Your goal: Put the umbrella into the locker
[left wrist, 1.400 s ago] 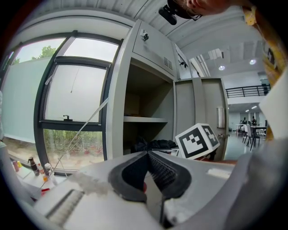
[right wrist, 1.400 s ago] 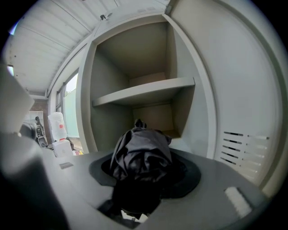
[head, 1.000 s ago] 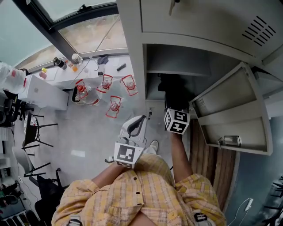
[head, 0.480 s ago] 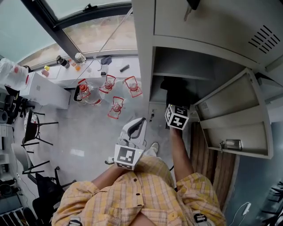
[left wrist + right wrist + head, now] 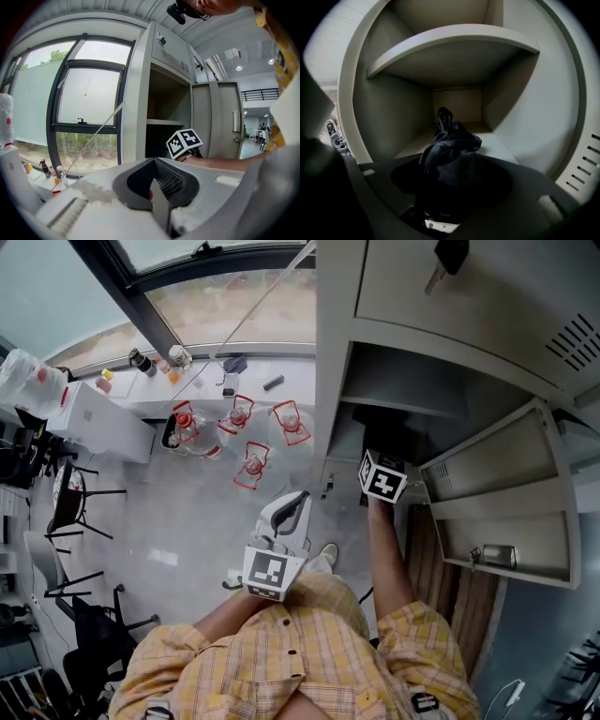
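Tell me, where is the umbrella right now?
In the right gripper view, the dark umbrella sits between the opening jaws of the right claw. It is inside the locker, in the space below its shelf.

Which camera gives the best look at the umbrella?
The right gripper view: the dark folded umbrella fills its middle, between the right gripper's opening tongs, inside the locker. The head view shows only a dark shape past that gripper. In the left gripper view I cannot make it out.
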